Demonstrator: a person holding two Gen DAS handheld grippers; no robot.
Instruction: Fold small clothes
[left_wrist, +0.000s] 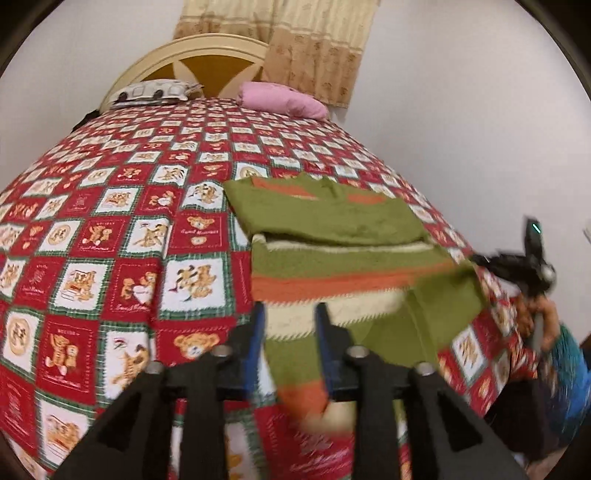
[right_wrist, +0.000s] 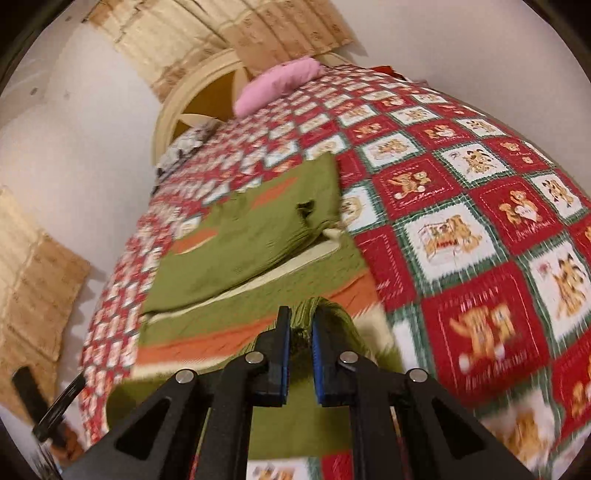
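A bed (left_wrist: 110, 229) under a red teddy-bear quilt fills both views, with a pink pillow (left_wrist: 284, 99) at its far end. On the quilt's right half lies the sweater (left_wrist: 332, 221), green with orange and cream stripes, partly folded. The left gripper (left_wrist: 290, 314) stands partly open over the sweater's near end, which lies between the fingers; contact is unclear. Only the right wrist view shows the right gripper (right_wrist: 300, 325) pinched narrowly on a green fold. Only the left view shows a hand (left_wrist: 546, 314) at the far right edge.
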